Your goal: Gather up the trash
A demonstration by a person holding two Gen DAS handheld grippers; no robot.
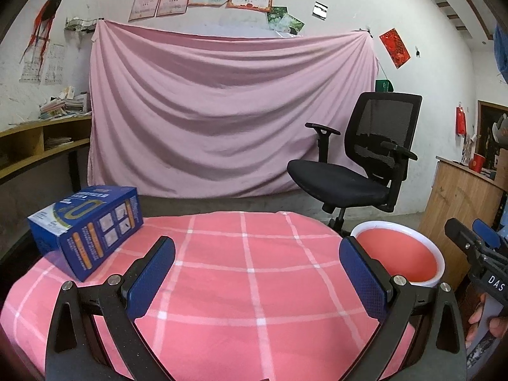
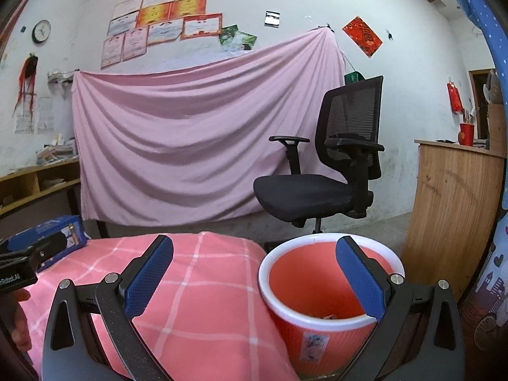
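The bin's [image 2: 317, 324] bottom is mostly hidden behind its near wall. Small scraps inside are unclear. The blue box [image 2: 50, 238] sits partly behind the left gripper [image 2: 19, 260].

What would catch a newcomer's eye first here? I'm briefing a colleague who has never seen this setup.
Probably the pink checked tablecloth filling the foreground, with a blue box on its far left corner. Next, the red bin with a white rim beside the table on the right, under the open right hand-held gripper. Behind hang a big pink sheet and stands a black office chair.
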